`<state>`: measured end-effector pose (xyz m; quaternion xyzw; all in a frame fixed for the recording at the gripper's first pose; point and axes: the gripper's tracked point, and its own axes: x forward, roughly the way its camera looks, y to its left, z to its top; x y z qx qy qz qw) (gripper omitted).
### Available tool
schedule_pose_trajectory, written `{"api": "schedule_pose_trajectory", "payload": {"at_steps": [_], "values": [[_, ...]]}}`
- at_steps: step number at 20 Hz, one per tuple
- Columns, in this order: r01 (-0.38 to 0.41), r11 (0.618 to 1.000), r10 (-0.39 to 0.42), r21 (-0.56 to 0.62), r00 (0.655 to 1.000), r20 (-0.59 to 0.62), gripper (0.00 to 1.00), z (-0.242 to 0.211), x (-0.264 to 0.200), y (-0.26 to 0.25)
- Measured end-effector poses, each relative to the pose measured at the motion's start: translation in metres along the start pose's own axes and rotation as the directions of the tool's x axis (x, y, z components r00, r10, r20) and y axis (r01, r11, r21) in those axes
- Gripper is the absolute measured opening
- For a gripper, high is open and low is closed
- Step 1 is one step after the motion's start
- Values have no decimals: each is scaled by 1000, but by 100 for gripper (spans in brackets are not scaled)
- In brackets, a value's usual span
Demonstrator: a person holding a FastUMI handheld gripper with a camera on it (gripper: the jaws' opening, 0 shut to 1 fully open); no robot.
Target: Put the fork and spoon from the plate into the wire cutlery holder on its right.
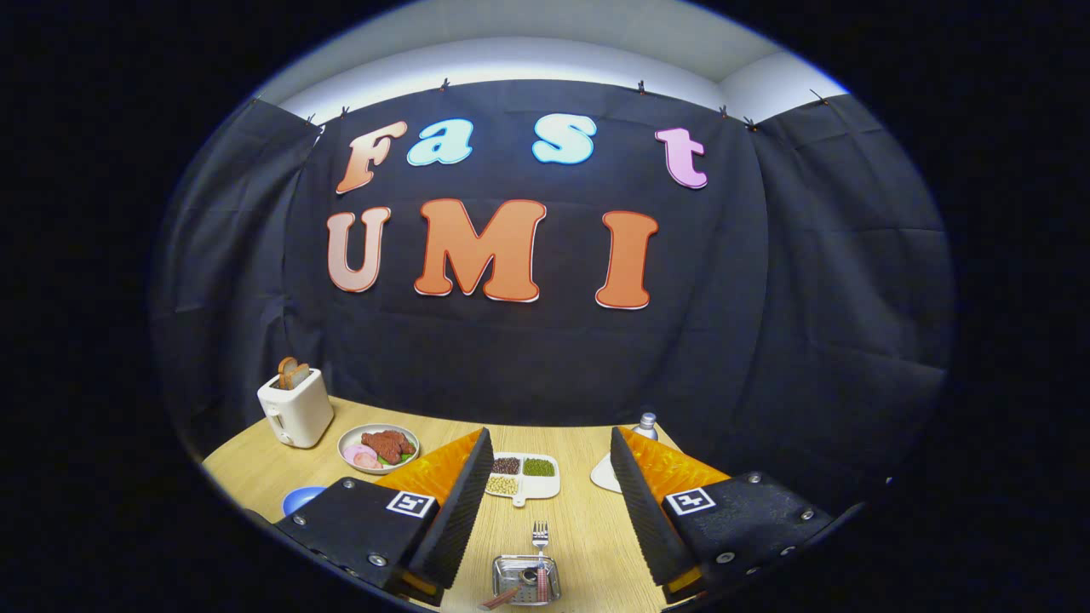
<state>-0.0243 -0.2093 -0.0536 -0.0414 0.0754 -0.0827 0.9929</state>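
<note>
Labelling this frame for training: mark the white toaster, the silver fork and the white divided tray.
White toaster (295, 410), gripper view: front face.
Silver fork (540, 535), gripper view: tines.
White divided tray (523, 476), gripper view: centre divider.

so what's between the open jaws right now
In the gripper view, a fork with its handle in a small metal tray, on the wooden table; the jaws touch nothing.

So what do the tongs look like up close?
The tongs are two wedge-shaped fingers with ridged, saw-like inner faces. Each sits on a flat dark block dotted with shiny screws and carrying a square black-and-white marker tag. Their jaws stand wide open above the table.
</note>
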Motion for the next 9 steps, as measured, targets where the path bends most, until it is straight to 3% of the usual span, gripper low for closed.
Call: {"api": "schedule_pose_trajectory", "payload": {"at_steps": [9], "values": [[54,998,-61,45,985,163,83,48,-8,-19]]}}
